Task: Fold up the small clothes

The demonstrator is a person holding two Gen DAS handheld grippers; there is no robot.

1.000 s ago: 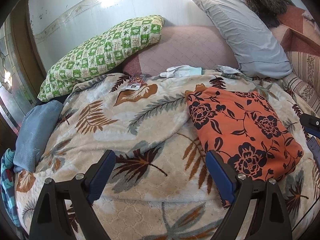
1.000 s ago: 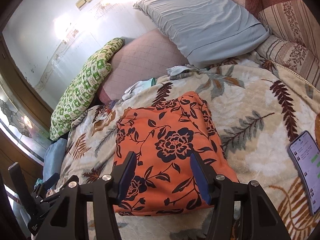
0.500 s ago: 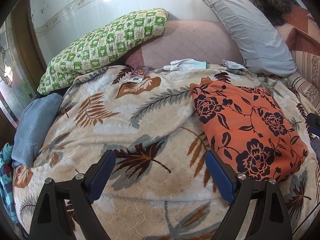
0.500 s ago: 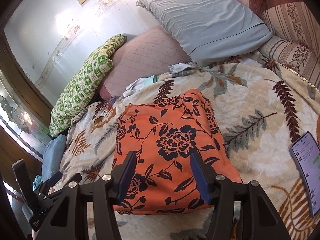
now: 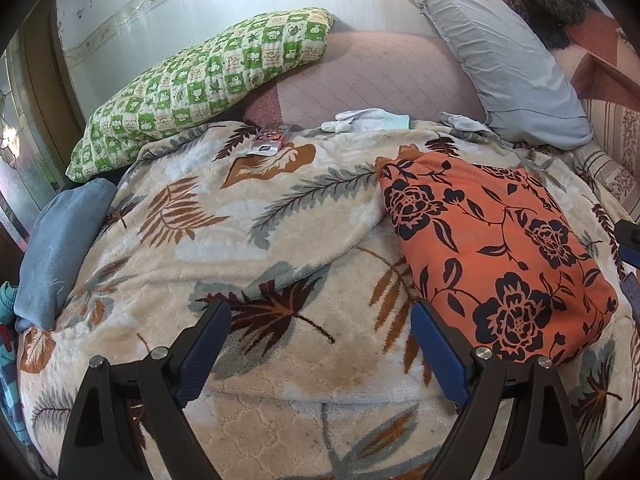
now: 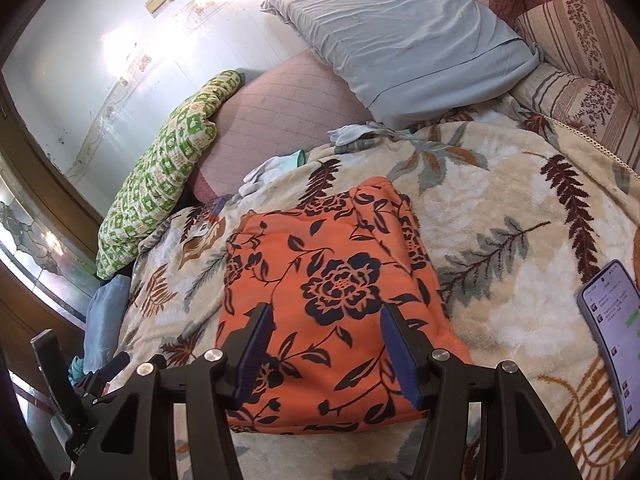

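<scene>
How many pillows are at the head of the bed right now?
2. A green checked pillow leans at the far left by the wall; a grey pillow leans at the far right, above the orange floral garment. More could be hidden outside the views.

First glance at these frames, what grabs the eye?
The folded orange garment with black flowers stands out, lying on the leaf-print blanket just ahead of the open right gripper. Behind it, a green checked pillow and a grey pillow lean against the wall. A lit phone lies on the blanket to the garment's right.
</scene>
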